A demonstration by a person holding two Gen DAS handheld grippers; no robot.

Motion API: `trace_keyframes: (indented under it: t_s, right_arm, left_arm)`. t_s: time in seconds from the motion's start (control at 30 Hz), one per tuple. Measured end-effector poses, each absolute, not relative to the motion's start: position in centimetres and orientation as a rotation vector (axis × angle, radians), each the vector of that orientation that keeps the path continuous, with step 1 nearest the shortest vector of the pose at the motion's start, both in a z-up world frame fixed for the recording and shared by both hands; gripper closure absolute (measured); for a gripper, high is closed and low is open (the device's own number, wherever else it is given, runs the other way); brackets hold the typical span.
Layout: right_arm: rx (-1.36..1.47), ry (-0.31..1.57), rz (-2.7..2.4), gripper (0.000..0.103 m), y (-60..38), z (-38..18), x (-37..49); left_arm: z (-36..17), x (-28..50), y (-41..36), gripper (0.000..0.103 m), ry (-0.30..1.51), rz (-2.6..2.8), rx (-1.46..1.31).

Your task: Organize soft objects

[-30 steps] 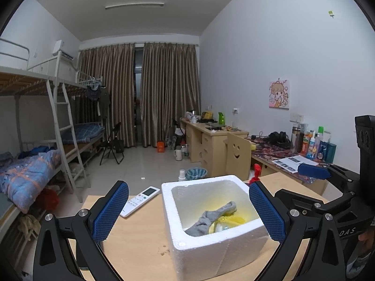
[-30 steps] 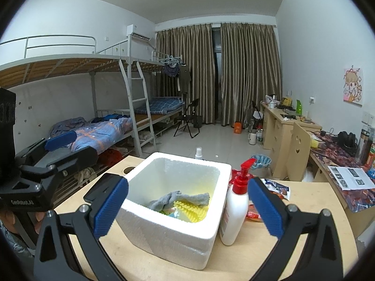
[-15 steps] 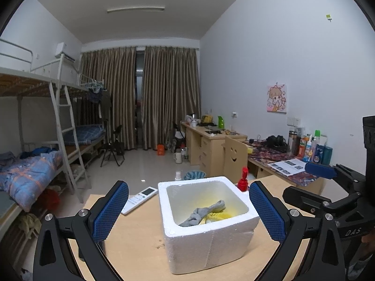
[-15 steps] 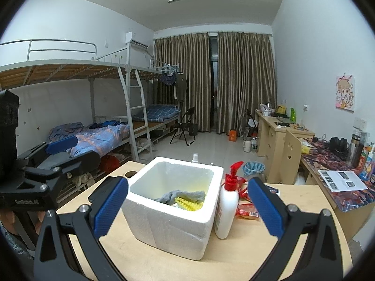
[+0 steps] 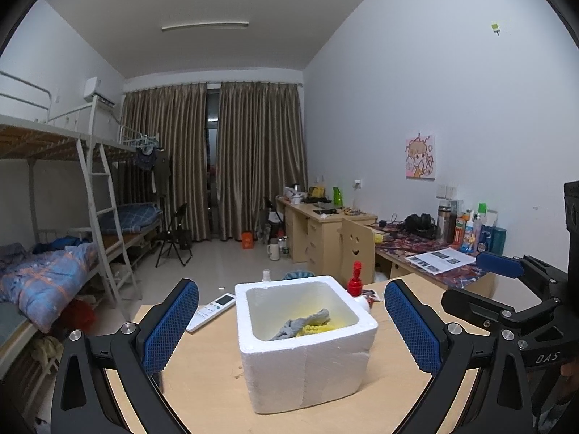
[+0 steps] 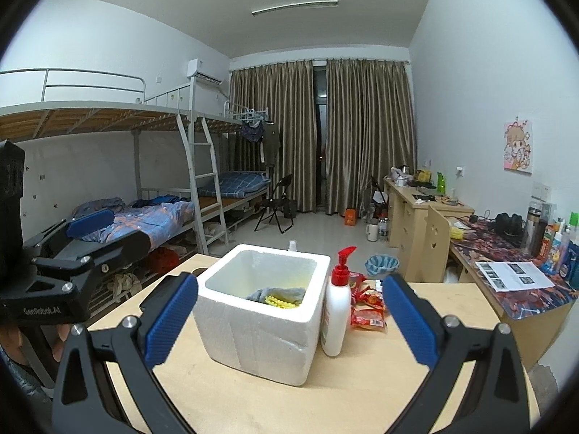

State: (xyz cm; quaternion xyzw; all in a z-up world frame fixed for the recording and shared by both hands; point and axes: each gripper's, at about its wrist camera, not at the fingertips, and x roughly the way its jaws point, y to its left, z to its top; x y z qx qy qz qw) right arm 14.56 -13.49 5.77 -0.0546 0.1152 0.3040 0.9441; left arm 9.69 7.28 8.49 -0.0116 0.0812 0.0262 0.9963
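While both sets of jaws stand wide apart and hold nothing, the left gripper (image 5: pixel 291 320) and right gripper (image 6: pixel 289 313) each frame the white foam box (image 5: pixel 307 365) from the near side, clear of its walls; the box sits on the wooden table (image 6: pixel 362 390); inside it lie a grey cloth (image 5: pixel 302 323) draped over a yellow knobbly item (image 5: pixel 318 328), both low against the floor of the box. The cloth looks limp and light, likely to sag and trail if pinched at one end; a raised fold near its middle seems the best hold. The yellow piece may be soft rubber or a sponge, hard to tell at this depth. The box itself should be light, brittle at the rim, prone to sliding. A red-capped pump bottle (image 6: pixel 338 311) stands just beside the box, snack packets (image 6: pixel 369 307) beyond it; a remote control (image 5: pixel 211 311) lies on the other side.
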Motion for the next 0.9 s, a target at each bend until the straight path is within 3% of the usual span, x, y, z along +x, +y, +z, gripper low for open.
trace_keyframes:
  t_s: [0.9]
  right_arm:
    - [-0.066,0.162,0.592,0.000,-16.6,4.9,7.7]
  left_arm:
    - [7.4,1.3,4.3,0.000,0.104,0.056,-0.023]
